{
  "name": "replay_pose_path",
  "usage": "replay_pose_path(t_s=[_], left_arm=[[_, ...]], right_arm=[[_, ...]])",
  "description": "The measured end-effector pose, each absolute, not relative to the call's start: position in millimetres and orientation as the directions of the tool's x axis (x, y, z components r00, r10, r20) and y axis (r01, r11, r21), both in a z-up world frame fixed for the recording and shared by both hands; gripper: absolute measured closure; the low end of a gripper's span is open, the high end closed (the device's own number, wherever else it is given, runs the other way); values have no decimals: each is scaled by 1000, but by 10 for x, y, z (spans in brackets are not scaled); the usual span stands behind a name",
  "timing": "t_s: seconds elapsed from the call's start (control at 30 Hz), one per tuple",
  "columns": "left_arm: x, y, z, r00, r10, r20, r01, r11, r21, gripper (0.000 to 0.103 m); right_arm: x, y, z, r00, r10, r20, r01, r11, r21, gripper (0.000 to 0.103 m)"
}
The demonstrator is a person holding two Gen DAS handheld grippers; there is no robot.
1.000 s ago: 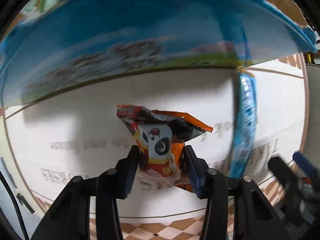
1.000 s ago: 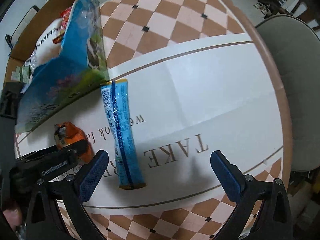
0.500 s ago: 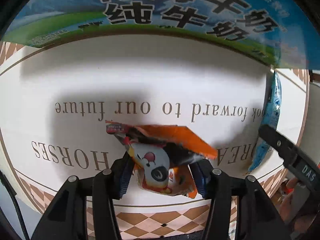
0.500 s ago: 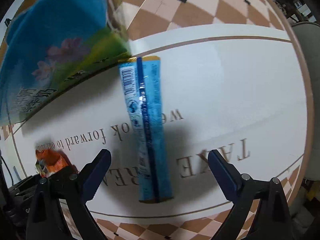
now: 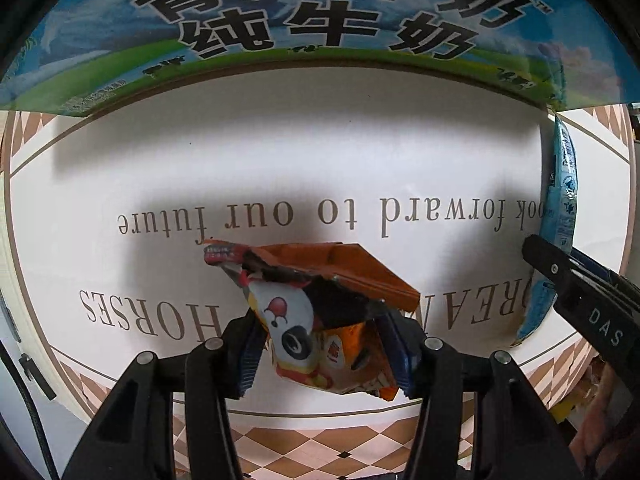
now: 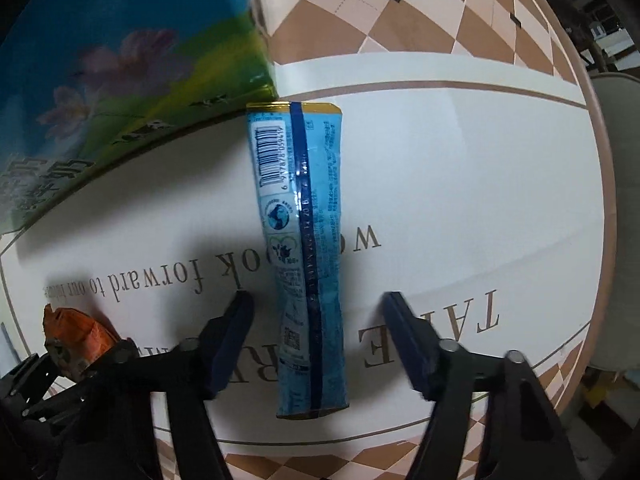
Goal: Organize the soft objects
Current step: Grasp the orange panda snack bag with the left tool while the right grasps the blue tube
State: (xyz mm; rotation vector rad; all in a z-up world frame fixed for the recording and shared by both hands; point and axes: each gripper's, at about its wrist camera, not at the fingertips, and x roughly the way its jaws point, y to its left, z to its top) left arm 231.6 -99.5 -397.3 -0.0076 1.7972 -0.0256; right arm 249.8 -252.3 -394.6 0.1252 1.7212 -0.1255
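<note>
Left wrist view: the left gripper [image 5: 326,354] is held low over the round table [image 5: 280,168], pointing forward toward a blue and green printed cardboard carton [image 5: 304,28], and its two blue-padded fingers [image 5: 250,354] are pressed against the sides of a crumpled orange foil snack packet [image 5: 316,312] with a cartoon panda-like face printed on it. The packet is pinched near its lower half, its torn or folded top tilted forward above the table surface. Large black Chinese characters, 青海牛奶 above 纯牛奶, are read on the carton's side. On the white centre of the table, brown lettering is seen upside down: "forward to our future" and part of "HORSES". The letters "DAS" are printed on the black body of the other gripper at the right edge.

In the right wrist view, the right gripper [image 6: 320,328] is lowered over a long, flat light-blue plastic sachet [image 6: 300,248] with a dark blue seam, lying on the table with its far end just beside the carton's corner. The jaws are spread, one finger [image 6: 236,328] on each side of the sachet, apart from it. A barcode with digits, partly legible, is carried near its far end. "TAKE" is read beside it on the table.
</note>
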Motion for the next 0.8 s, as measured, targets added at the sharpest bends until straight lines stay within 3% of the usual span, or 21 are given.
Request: replay_pose_path(t_s=[0.07,0.13,0.47,0.8], left_arm=[[2345,-1020,-3934,-223,-12,-975,11,1000,-15,54],[2334,-967,-3929,-222,-4,-975,12,1000,-7,55],[2190,-914,-3854,-223,-25,-974,-18,1000,-21,59],[2027,-1045,-3182,-139,-106,-985,-16,994,-105,59]], right_arm=[[2503,-2470,-3934,-160,10,-987,138,990,-12,60],[2478,-2409,-3909,-171,2,-985,121,992,-19,69],[2225,-2096,-3896,-157,-8,-988,94,995,-23,85],[2083,-1903,-3450,-86,78,-993,78,994,72,87]])
